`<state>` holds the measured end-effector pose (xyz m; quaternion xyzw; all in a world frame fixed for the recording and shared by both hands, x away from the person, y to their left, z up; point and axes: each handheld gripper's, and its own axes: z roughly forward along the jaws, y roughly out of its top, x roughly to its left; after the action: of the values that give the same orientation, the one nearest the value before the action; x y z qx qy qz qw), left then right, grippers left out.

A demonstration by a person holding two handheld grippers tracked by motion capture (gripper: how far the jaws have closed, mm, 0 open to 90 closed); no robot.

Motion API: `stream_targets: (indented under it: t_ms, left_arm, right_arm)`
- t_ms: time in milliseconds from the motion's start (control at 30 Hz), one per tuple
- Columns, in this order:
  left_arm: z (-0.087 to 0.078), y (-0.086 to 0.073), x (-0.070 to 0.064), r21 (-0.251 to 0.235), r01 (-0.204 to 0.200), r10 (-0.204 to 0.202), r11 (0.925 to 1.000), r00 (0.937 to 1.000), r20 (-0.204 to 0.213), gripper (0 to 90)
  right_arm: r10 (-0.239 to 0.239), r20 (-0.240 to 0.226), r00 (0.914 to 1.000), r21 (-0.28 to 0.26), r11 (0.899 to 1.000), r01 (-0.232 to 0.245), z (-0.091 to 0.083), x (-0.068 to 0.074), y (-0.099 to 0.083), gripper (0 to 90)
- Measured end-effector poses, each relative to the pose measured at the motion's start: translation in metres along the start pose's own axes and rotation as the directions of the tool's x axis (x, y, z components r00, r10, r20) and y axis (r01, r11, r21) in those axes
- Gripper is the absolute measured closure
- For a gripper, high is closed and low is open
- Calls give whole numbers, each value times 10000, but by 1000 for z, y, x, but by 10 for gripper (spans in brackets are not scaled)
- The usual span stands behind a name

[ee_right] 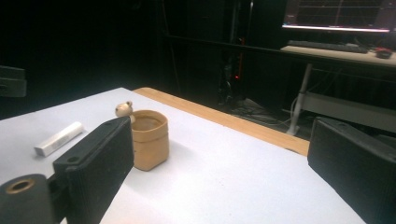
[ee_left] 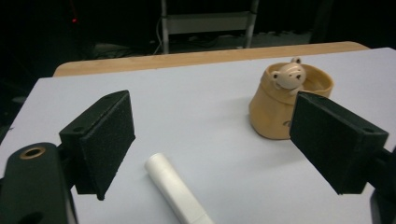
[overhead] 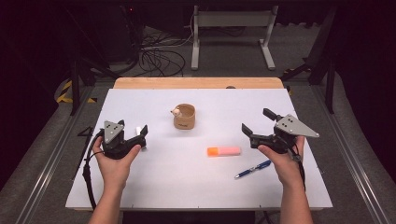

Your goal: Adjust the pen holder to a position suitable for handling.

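We hold the left gripper point(overhead: 138, 132) spread over the white marker point(ee_left: 175, 190), with the right gripper point(overhead: 256, 122) spread at three o'clock of the tan bear cup point(overhead: 184, 116).

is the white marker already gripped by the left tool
No, the white marker lies flat on the table between the open jaws of the left tool, touching neither pad.

Readable text: none | tan cup point(ee_left: 275, 109): small dark mark low on its wall, too blurred to read | blue pen point(overhead: 252, 169): no legible print
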<state>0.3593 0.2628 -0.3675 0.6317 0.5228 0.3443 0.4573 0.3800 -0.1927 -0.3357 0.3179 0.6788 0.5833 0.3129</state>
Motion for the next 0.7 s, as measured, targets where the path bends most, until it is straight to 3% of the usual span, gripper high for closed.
stream_targets:
  t_ms: [200, 267, 300, 467, 533, 600, 633, 700]
  left_arm:
    - [8, -4, -3, 401, 561, -545, 9976, 9977, -408, 149]
    - [10, -4, -3, 460, 598, -571, 9971, 9966, -586, 160]
    - [14, -5, -6, 594, 759, -703, 9953, 9933, -914, 163]
    - [21, -8, -12, 769, 861, -757, 9933, 9887, -1293, 184]
    - [24, -8, -14, 838, 1011, -883, 9913, 9854, -1454, 194]
    - [28, -9, -18, 902, 1308, -1130, 9873, 9772, -1796, 200]
    - [28, -9, -18, 902, 1308, -1130, 9873, 9772, -1796, 206]
    - [30, -9, -19, 926, 1568, -1350, 9833, 9690, -2070, 223]
  right_arm:
    - [64, 345, 9994, -36, 10000, -63, -2, -2, 1, 78]
    - [27, 452, 9990, -39, 10000, -25, -2, -2, 1, 78]
    - [3, 499, 9988, -34, 10000, -2, -2, -2, 1, 78]
    - [19, 586, 9983, -37, 10000, -16, -3, -2, 1, 78]
    - [2, 640, 9979, -28, 10000, 0, -3, -2, 1, 78]
    - [3, 679, 9977, -21, 10000, -2, -3, -2, 1, 78]
    - [3, 679, 9977, -21, 10000, -2, -3, -2, 1, 78]
    - [-3, 756, 9971, -8, 10000, 3, -4, -3, 1, 78]
